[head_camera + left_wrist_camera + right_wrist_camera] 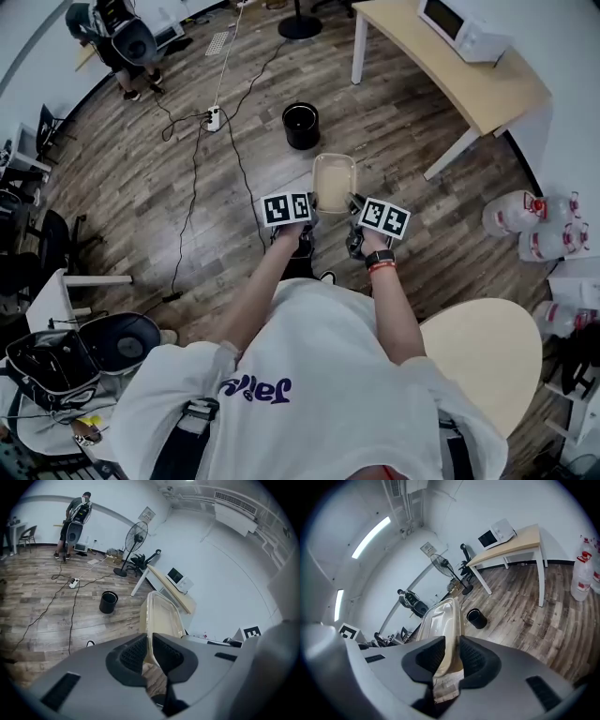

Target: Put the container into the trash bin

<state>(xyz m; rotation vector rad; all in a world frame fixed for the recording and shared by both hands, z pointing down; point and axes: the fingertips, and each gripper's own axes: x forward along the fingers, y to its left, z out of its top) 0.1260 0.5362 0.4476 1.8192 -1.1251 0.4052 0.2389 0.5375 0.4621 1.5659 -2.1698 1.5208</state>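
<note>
One wood-plank floor [112, 187] fills the room, with one pale table [469, 84] bearing one white microwave [459, 28] at the far right. One black trash bin [301, 126] stands open on the boards. One shallow, translucent container [335, 183] hangs in the air just short of the bin, carried by two grippers. The left gripper [314, 208] and the right gripper [354, 206] each pinch its near rim, jaws narrowed onto the thin plastic edge.

Purple lettering on the person's white shirt [258, 387], seen upside down, not clearly legible. Wall sign [146, 513] too small to read.
</note>
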